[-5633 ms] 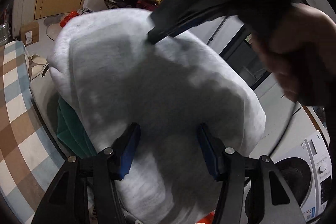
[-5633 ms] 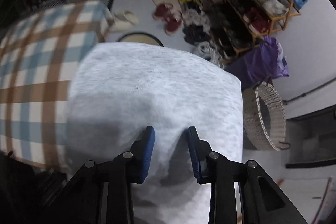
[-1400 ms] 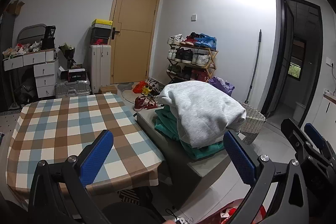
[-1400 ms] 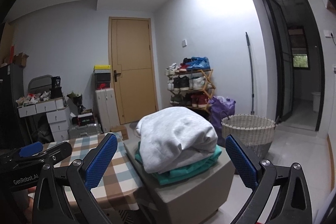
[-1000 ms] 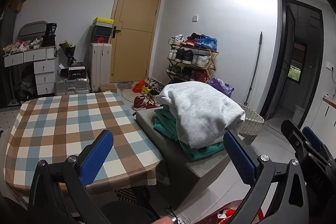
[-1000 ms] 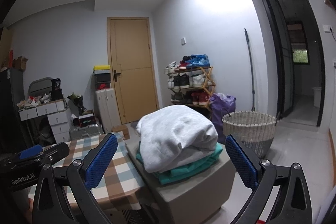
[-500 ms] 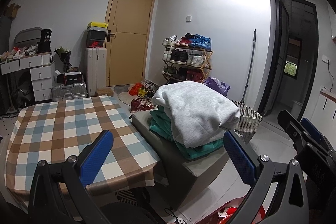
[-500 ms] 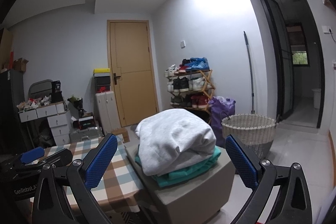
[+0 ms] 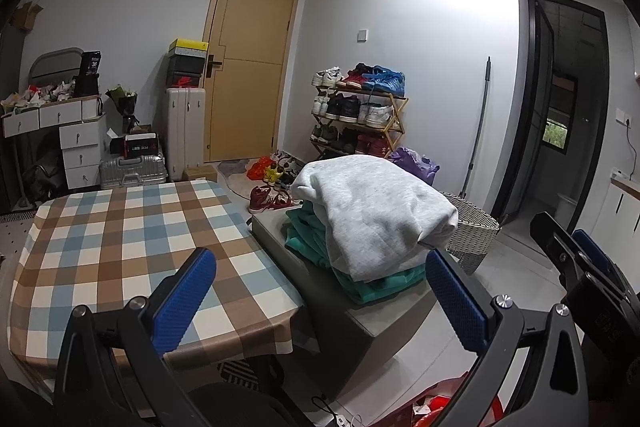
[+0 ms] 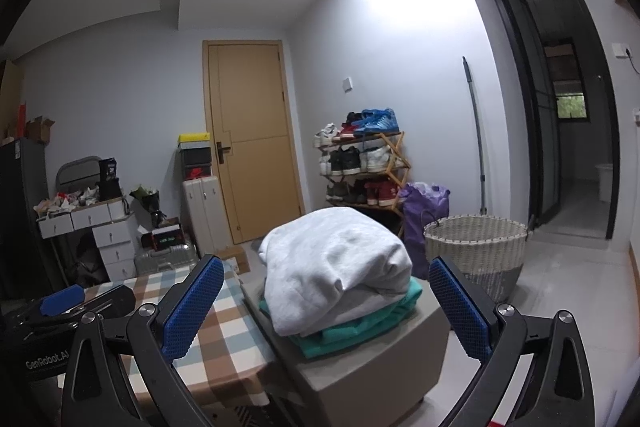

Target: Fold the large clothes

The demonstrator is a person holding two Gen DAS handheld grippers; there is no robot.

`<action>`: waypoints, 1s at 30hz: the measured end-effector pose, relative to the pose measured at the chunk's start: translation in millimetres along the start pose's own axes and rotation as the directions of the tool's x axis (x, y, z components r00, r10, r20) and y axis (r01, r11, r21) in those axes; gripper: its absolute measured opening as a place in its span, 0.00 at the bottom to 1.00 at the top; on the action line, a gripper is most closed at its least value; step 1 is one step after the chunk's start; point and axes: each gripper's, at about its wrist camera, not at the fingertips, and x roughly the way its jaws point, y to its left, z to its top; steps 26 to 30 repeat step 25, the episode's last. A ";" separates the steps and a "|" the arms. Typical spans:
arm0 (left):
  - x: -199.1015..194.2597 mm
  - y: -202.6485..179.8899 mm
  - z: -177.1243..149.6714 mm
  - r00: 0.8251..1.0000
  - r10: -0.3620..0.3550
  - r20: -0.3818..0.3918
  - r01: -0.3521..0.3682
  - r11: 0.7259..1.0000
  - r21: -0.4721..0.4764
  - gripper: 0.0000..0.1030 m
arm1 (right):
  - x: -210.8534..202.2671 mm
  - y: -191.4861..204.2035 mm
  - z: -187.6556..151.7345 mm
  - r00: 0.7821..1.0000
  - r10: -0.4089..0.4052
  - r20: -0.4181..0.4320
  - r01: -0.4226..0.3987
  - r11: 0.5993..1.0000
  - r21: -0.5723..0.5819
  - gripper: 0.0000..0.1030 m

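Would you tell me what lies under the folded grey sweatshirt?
A green garment lies under the grey sweatshirt, both on a grey box. Only its edges show, so anything else between stays hidden.

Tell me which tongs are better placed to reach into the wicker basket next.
Right, probably. The basket sits off the right-hand finger of the right tongs; the left tongs are over by the table. Both are open.

The left tool (image 9: 320, 295) is held level with its blue-padded fingers (image 9: 184, 301) spread wide and nothing between them. The right tool (image 10: 322, 307) is spread just as wide and also empty. Each shows at the edge of the other's view, seemingly side by side and apart.
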 end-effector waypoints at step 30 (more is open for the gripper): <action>3.8 -11.0 -2.0 1.000 0.001 -0.011 0.000 1.000 0.027 0.99 | 1.2 0.6 -3.9 1.000 -0.009 -0.012 0.009 1.000 0.003 1.00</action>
